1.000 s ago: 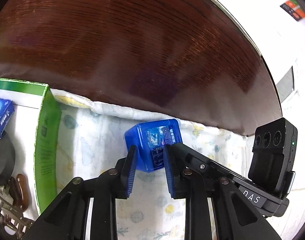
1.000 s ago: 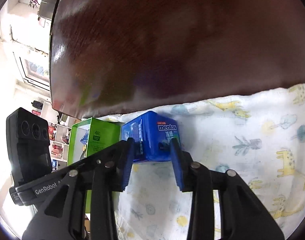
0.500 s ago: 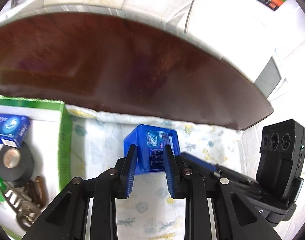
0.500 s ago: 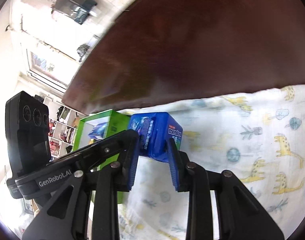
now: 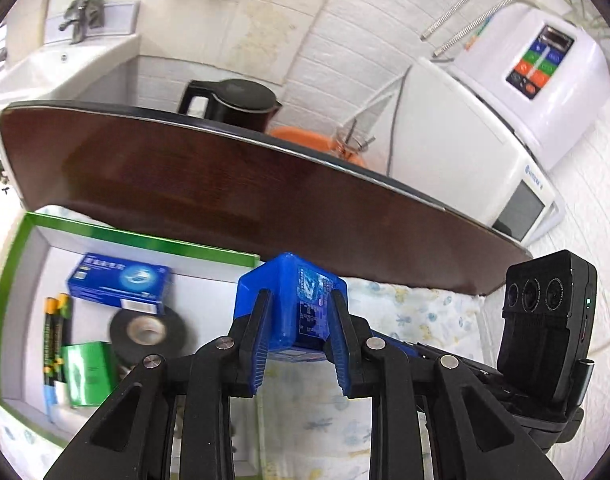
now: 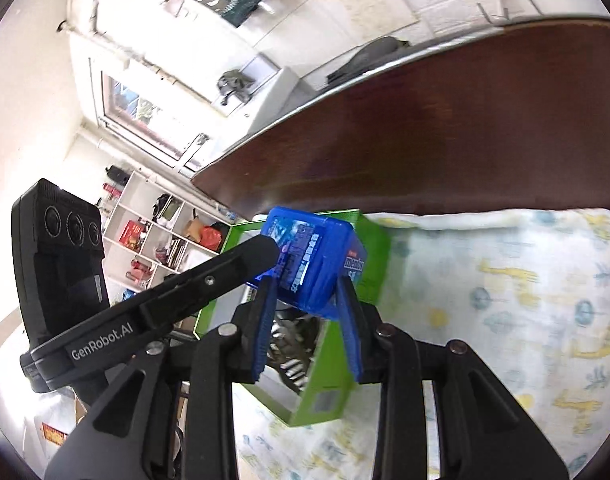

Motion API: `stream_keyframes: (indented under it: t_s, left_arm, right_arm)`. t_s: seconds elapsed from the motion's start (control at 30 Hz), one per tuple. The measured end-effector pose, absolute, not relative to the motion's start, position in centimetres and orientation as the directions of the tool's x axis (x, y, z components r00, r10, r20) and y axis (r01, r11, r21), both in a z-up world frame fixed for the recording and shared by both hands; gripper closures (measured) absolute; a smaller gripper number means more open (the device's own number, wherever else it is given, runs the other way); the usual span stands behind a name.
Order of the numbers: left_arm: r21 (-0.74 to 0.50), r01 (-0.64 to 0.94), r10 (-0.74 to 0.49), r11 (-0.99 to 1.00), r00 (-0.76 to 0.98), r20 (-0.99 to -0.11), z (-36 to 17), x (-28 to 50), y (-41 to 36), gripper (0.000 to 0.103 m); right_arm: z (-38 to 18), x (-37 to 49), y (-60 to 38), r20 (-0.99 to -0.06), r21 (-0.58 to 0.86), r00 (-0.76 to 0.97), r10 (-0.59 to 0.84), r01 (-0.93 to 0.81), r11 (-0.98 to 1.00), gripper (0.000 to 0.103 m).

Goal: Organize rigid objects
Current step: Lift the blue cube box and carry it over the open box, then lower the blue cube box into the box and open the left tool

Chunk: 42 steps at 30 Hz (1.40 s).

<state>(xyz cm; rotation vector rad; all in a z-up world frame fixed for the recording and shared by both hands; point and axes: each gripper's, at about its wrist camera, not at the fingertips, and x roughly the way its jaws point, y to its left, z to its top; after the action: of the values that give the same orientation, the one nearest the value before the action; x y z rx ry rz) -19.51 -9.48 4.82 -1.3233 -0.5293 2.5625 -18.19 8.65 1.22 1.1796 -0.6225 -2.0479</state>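
Grippers both clamped one blue Mentos box (image 5: 291, 304): we saw the left gripper (image 5: 298, 338) and the right gripper (image 6: 308, 322) pinch it from different sides, the right's jaws having just widened slightly. We noted it aloft by the green box (image 5: 145, 240), over the patterned cloth (image 6: 505, 300).

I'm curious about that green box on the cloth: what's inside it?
Inside the green box: a blue carton, a roll of black tape, batteries and a small green pack. The held blue container and black tools cover its near corner.
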Motion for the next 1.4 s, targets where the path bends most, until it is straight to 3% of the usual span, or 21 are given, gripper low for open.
stream_keyframes:
  t_s: [0.33,0.9,1.27,1.4]
  left_arm:
    - [-0.438,0.016,0.353,-0.899,-0.565,-0.745,3.4,-19.0,-15.5,0.077]
    - [-0.513,0.028,0.437,-0.858,-0.486,-0.757,-1.3,-20.2,-17.6,0.077]
    - [-0.263,0.098,0.165,-0.96,-0.561,-0.811,0.7,-15.5,-18.5,0.077]
    - [-0.191,0.09,0.095,-0.978,-0.62,-0.779,2.5,-11.8,-18.1,0.074]
  right_arm:
    - [0.7,-19.4,4.1,-0.603,0.643,-0.33,-0.726,0.338,-0.687,0.071]
    - [-1.1,-20.2,2.2,-0.7,0.546,-0.355,-0.62,0.295,-0.784,0.072]
    - [1.6,-16.0,2.9,-0.699,0.427,-0.474,-0.535,0.324,-0.844,0.066]
    - [3.3,-12.4,2.4,-0.681,0.332,-0.554,-0.479,0.35,-0.876,0.055]
